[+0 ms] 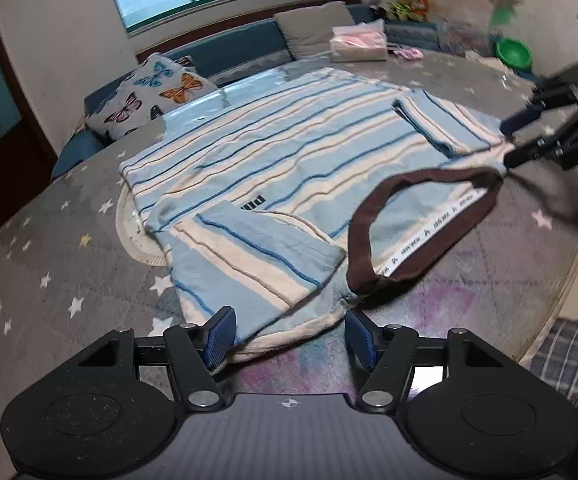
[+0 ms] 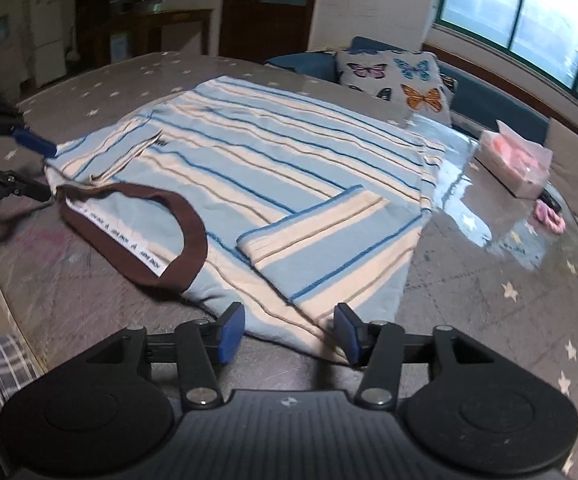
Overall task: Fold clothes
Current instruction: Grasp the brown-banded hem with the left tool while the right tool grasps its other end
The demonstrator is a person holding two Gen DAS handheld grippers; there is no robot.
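Striped T-shirt spread flat on the star-patterned table, both sleeves already turned inward, brown collar nearest. Left gripper and right gripper parted wide, one at each shoulder corner, nothing pinched. Pads seemingly just off the cloth, though blur hides any contact. Likely placed symmetrically for lifting the collar end over toward the hem.

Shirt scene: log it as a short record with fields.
garment: striped shirt, flat on the table
sleeves: both folded inward onto the body
collar: brown, at the near edge, between the tools
left tool: open, shoulder edge between its pads
right tool: open, at the other shoulder
beyond shirt: tissue pack, butterfly pillow
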